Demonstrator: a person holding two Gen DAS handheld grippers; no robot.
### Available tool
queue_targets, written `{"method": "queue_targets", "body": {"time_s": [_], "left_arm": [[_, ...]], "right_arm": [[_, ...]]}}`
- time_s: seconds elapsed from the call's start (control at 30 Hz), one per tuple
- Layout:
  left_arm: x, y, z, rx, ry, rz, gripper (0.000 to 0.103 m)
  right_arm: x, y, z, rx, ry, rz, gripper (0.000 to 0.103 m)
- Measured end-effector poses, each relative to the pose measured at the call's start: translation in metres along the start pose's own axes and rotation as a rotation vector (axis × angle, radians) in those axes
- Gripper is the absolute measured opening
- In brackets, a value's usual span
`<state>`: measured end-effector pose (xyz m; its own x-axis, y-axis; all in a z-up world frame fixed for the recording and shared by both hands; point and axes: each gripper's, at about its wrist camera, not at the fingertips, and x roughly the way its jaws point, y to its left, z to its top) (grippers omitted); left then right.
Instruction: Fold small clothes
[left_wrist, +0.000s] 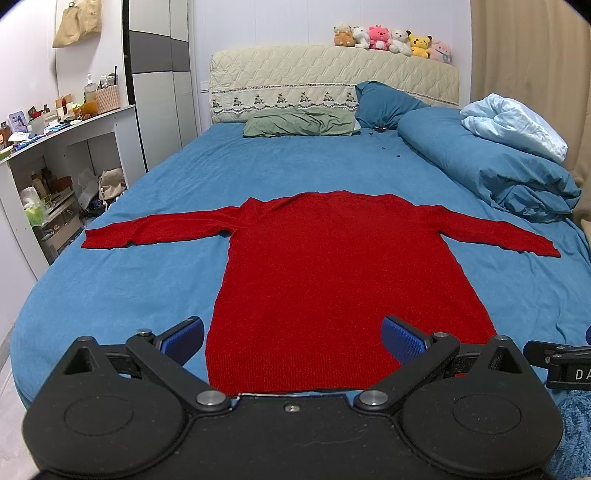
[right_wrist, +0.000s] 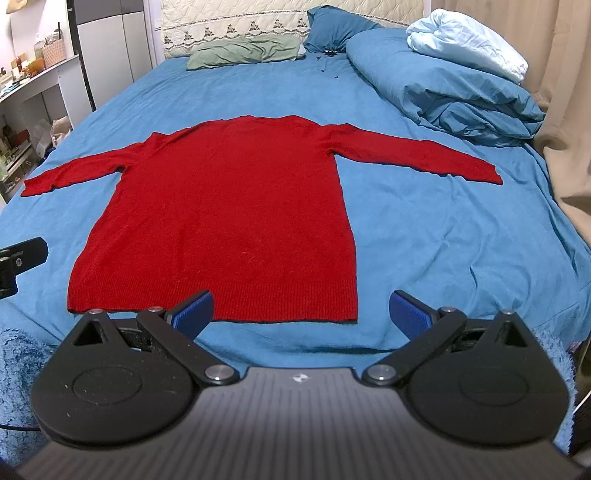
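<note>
The red knitted long-sleeved sweater (left_wrist: 332, 266) lies flat on the blue bedsheet (left_wrist: 147, 280) with both sleeves spread wide, likely laid out so you can fold it cleanly. Your left gripper (left_wrist: 291, 338) hovers low over the ribbed hem, fingers released and spread, the hem's left corner between them. Your right gripper (right_wrist: 301, 310) is level, also spread and empty, with the hem's right corner just ahead between its fingers.
</note>
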<state>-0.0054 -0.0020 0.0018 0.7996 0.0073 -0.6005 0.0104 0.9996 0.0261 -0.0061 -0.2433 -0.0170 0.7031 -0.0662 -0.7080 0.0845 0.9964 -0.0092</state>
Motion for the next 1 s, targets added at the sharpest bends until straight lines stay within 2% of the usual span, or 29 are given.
{"method": "queue_targets", "body": {"time_s": [1.0], "left_arm": [[-0.001, 0.0, 0.0, -0.018, 0.007, 0.001, 0.103]], "right_arm": [[-0.001, 0.011, -0.001, -0.025, 0.001, 0.017, 0.103]]}}
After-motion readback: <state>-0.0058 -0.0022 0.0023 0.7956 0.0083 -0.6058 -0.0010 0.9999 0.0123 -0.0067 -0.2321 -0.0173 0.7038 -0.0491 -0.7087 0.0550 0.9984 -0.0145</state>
